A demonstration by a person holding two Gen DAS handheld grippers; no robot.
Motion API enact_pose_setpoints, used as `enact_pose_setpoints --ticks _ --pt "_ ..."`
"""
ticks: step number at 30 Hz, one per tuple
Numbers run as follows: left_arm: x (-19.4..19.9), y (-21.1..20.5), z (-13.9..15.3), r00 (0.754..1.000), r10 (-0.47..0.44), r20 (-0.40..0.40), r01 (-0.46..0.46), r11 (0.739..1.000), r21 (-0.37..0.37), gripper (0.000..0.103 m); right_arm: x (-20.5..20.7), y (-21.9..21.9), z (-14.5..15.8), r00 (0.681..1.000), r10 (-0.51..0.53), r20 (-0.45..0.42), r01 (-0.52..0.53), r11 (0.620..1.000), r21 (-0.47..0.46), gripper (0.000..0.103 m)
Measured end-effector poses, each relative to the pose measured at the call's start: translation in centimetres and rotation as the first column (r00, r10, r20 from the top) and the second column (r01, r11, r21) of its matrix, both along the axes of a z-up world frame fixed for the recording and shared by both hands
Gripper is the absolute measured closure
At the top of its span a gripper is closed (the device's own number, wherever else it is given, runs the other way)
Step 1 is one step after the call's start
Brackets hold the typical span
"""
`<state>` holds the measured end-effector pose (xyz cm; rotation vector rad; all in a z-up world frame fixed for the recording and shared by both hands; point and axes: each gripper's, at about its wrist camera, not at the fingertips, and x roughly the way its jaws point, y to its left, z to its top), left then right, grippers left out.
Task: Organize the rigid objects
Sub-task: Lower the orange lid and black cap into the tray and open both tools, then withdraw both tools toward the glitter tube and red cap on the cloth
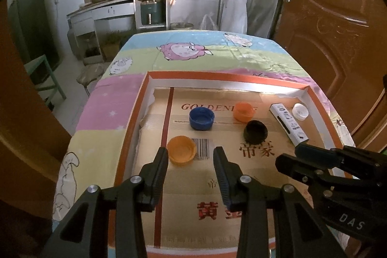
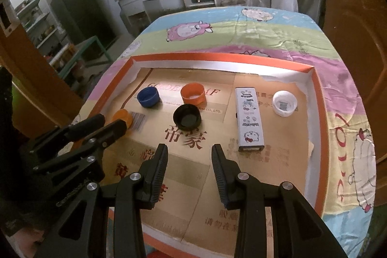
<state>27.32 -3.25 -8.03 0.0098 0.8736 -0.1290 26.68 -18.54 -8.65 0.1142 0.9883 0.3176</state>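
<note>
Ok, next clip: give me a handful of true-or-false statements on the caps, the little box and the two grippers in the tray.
1. Five caps lie in the tray. True.
2. The blue cap sits mouth down. False: its hollow faces up.
3. The white cap lies between the black cap and the small printed box. False: the box lies between the two caps.
4. The left gripper holds the yellow-orange cap. False: it is open, with nothing between its fingers.
5. The right gripper is empty. True.
</note>
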Motion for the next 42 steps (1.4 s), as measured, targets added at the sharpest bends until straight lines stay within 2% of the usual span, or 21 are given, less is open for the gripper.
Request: enact_pose_setpoints --ticks 10,11,12,14,18,42 --pt "-2.6 0.2 1.2 1.0 0.008 0.021 -0.008 1.0 -0.013 0.064 -2.9 -0.2 1.4 0.999 -0.023 0.038 0.024 0.999 -0.025 0.064" --pt "-2.9 0.3 1.3 1.0 0.01 0.023 -0.01 1.0 -0.015 0.064 -3.4 -0.3 1.6 0.999 -0.029 0.042 0.03 0.999 -0.023 0.062" --pt "-3.1 0.3 1.5 1.0 0.011 0.025 -0.011 1.0 -0.016 0.064 -3.6 -0.4 1.6 0.999 -0.034 0.043 0.035 0.999 -0.023 0.054" --pt "-3.7 0.5 1.8 0.999 0.012 0.031 -0.011 1.0 -0.02 0.064 -4.2 -0.5 1.8 0.998 -0.046 0.049 0.047 0.999 -0.024 0.044" --pt "-4.8 0.7 2.3 0.999 0.011 0.042 -0.01 1.0 -0.02 0.064 -5.4 -1.0 2.1 0.997 -0.064 0.054 0.065 0.998 -0.016 0.04" --pt "-12.1 1.8 3.8 0.996 0.008 0.085 -0.006 1.0 -0.027 0.064 -13.3 -1.7 3.9 0.99 -0.104 0.095 0.106 0.994 -0.007 0.039"
